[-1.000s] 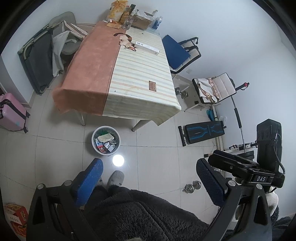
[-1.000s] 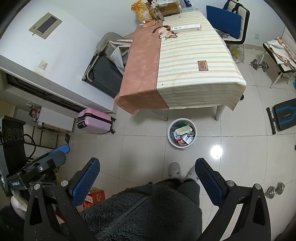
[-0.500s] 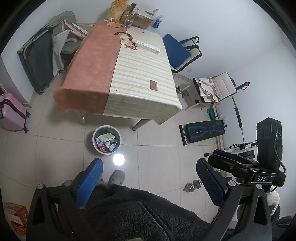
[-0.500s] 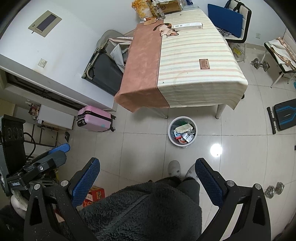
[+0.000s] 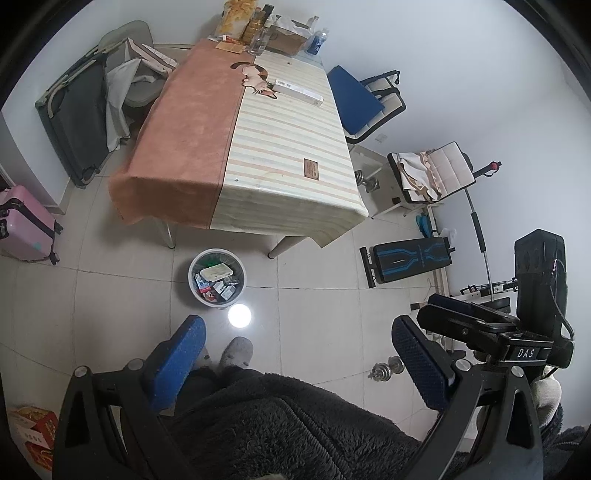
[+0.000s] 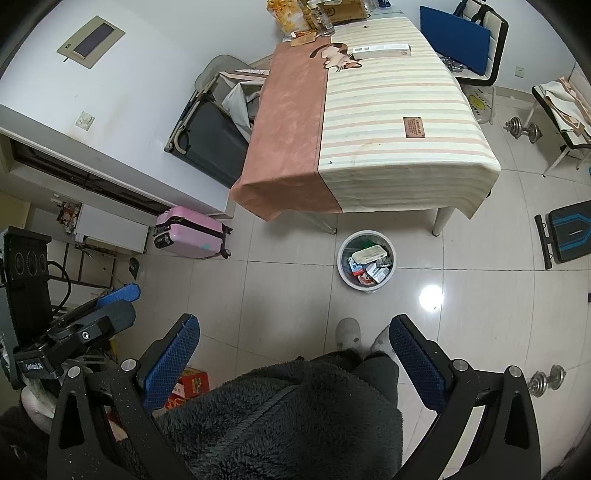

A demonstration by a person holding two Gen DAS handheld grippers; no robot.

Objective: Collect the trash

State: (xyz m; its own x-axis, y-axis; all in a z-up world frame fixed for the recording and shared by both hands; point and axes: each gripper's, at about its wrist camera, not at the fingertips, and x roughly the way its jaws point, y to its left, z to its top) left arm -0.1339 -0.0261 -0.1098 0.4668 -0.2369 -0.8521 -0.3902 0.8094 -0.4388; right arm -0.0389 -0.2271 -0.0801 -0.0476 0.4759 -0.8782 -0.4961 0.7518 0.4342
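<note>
A round white trash bin [image 5: 217, 277] [image 6: 366, 261] holding several boxes and wrappers stands on the tiled floor just in front of the table. The table [image 5: 258, 147] [image 6: 369, 129] wears a pink and striped cloth; a long white box [image 5: 297, 91] [image 6: 381, 50] lies near its far end. My left gripper [image 5: 299, 339] is open and empty, held high above the floor over a dark fleece garment. My right gripper [image 6: 295, 336] is likewise open and empty. The person's slippers [image 6: 349, 332] show below both grippers.
Snack bags and bottles [image 5: 258, 26] crowd the table's far end. A pink suitcase [image 6: 190, 232], a folded dark cot [image 6: 210, 136], a blue chair [image 5: 354, 99], a workout bench [image 5: 410, 258] and dumbbells [image 6: 546, 380] ring the floor. A red carton [image 5: 33, 435] sits near the person's feet.
Both views have shifted only slightly; the table and bin have drifted a little lower in the left wrist view. Both grippers stay open and empty.
</note>
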